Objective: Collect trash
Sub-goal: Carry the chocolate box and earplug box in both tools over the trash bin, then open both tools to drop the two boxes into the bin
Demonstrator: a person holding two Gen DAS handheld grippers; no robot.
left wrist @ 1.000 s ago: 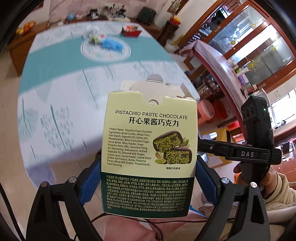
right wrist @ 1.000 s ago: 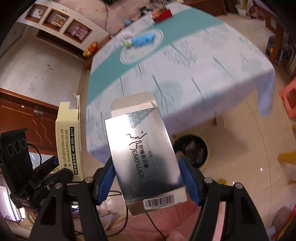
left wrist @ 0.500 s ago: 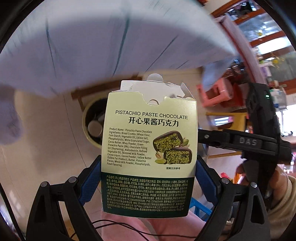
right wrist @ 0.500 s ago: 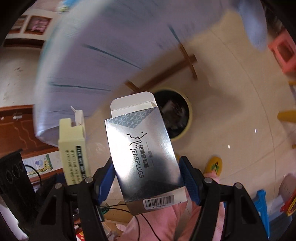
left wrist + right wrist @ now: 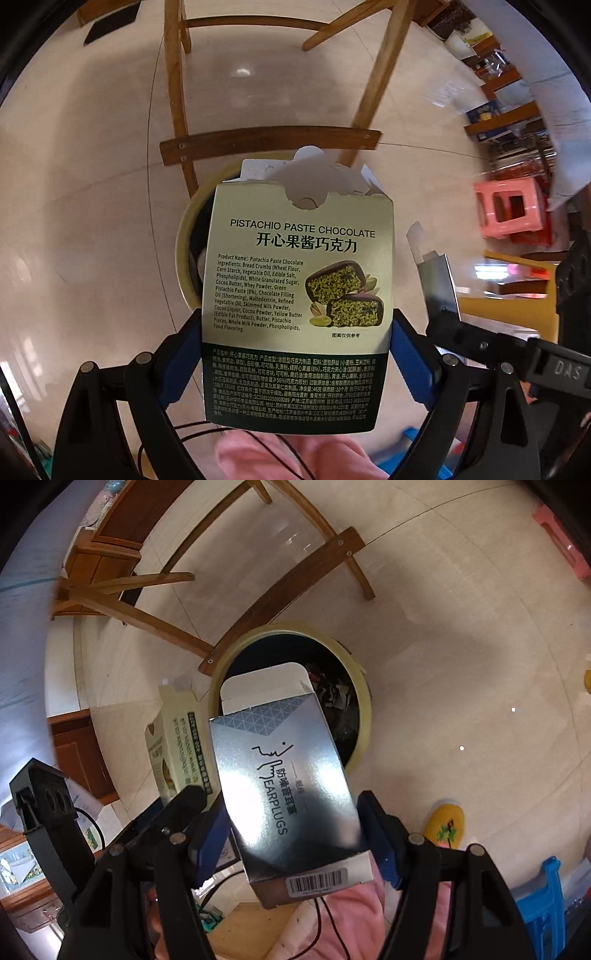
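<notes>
Cardboard fills both our claws: left claw [image 5: 297, 350] grips the chocolate box [image 5: 297, 295], right claw [image 5: 295, 830] grips the earplug box [image 5: 288, 794], each upright just above the bin [image 5: 364, 701] below.

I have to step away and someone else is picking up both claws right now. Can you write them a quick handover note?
Left claw: shut on the pistachio chocolate box, top flap open, held over the floor.
Right claw: shut on the silver earplugs box, flap open too.
Trash bin: on the floor by the wooden table legs, beyond both boxes, with some rubbish already inside.
Done: both boxes are picked up and carried to the bin.
Left: bring each box over the bin's mouth and open the claw to drop it.
</notes>
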